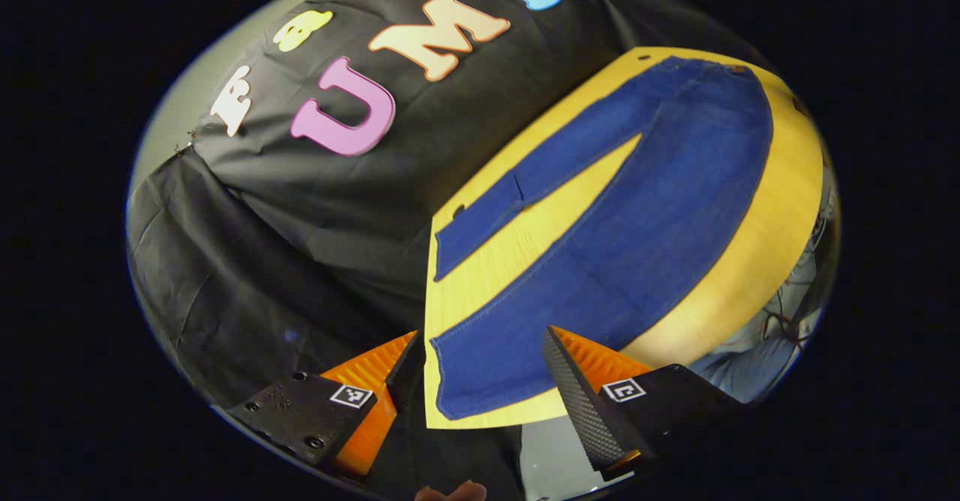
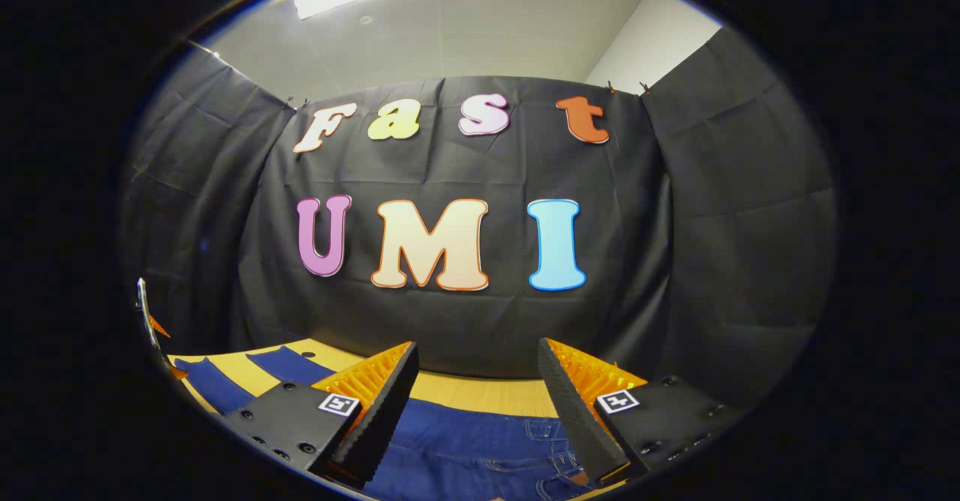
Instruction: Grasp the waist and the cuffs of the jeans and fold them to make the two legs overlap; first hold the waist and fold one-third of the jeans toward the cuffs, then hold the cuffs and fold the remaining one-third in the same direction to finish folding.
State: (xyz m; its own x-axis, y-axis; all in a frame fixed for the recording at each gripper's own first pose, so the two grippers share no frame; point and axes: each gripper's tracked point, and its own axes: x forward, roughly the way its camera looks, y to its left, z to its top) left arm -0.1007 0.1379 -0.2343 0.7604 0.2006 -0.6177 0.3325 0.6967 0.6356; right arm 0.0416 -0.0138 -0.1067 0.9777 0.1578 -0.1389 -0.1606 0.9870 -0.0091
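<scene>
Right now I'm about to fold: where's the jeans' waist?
In the right gripper view, the waist of the jeans lies on the table, directly below the open right gripper.

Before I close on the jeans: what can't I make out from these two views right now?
- Left gripper view: the near cuff's corner on the jeans is hidden behind the left gripper finger; gap to the fabric unclear.
- Right gripper view: the waist of the jeans is cut off by the bottom edge and flanked by the right gripper; height above it unclear.
- Table: its edge beyond the waist is cut off.

A light wooden table [image 1: 780, 208] carries blue jeans [image 1: 645, 216] spread flat, legs apart in a V.
</scene>
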